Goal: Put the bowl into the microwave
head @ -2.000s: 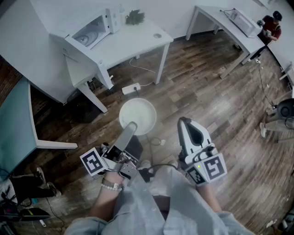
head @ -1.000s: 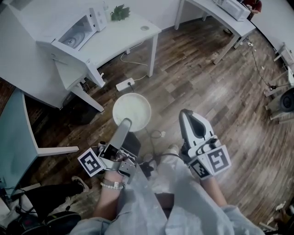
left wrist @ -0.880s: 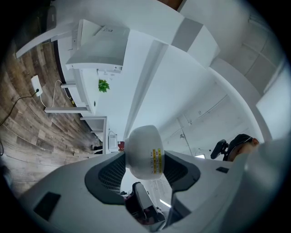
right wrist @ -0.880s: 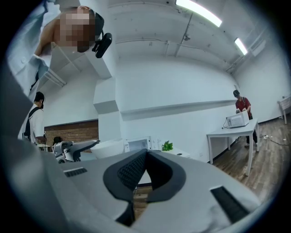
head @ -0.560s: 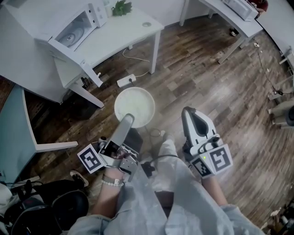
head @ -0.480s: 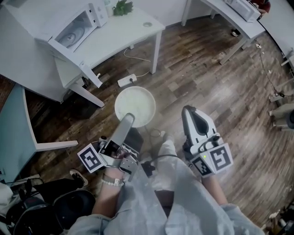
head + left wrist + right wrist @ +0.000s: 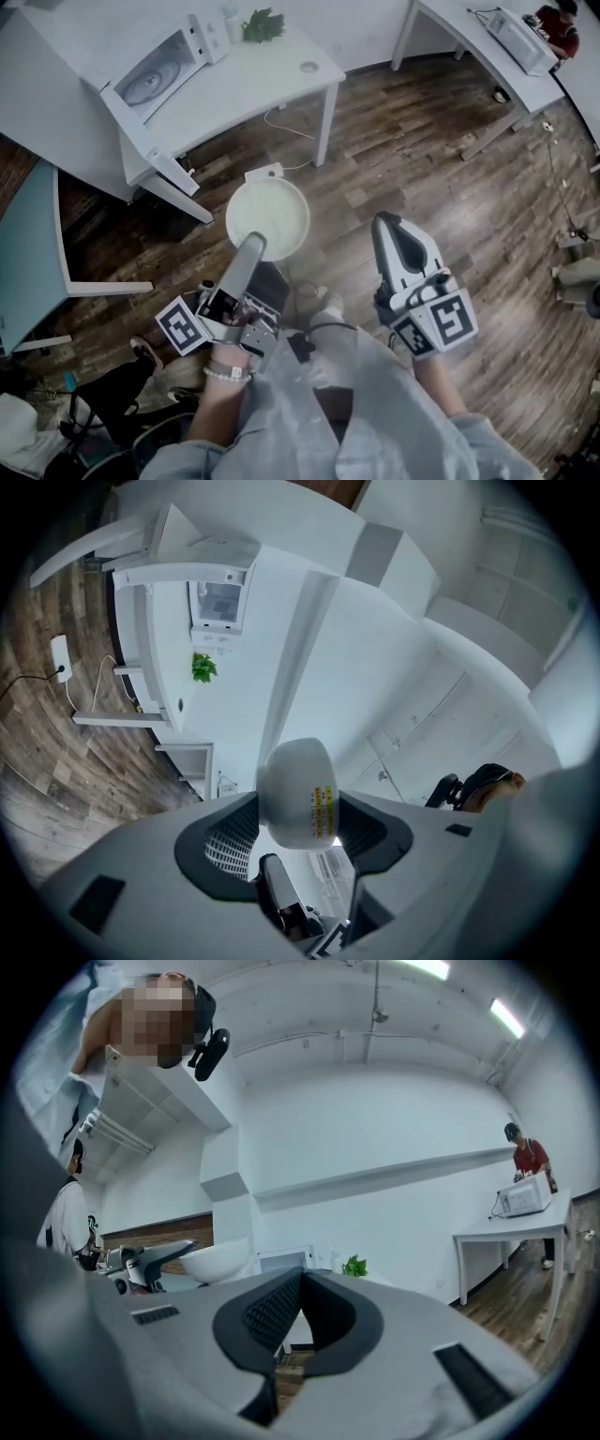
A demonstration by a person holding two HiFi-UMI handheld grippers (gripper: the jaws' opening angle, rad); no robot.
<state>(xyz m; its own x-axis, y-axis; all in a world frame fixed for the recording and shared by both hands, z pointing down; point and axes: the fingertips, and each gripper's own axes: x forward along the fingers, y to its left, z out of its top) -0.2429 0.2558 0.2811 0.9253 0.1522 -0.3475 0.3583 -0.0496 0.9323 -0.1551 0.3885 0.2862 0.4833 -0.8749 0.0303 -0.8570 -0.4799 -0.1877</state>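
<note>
My left gripper (image 7: 255,246) is shut on the near rim of a white bowl (image 7: 267,217) and carries it over the wooden floor. In the left gripper view the bowl (image 7: 298,794) sits pinched between the dark pads, its stickered underside towards the camera. The white microwave (image 7: 155,70) stands on a white table (image 7: 253,84) further ahead to the left, its glass turntable showing. It also appears small in the left gripper view (image 7: 220,607). My right gripper (image 7: 386,223) is shut and empty, level, to the right of the bowl. The right gripper view shows its jaws (image 7: 298,1283) closed, with the bowl (image 7: 214,1262) at the left.
A potted plant (image 7: 262,23) and a small round object (image 7: 308,67) stand on the table. A power strip (image 7: 265,173) lies on the floor under its edge. A teal desk (image 7: 28,244) is at the left. At the far right a person (image 7: 562,23) stands by another table with a second microwave (image 7: 514,33).
Both grippers have travelled across the floor with the person, the bowl still held in the left one. The power strip now lies just past the bowl's far rim.
</note>
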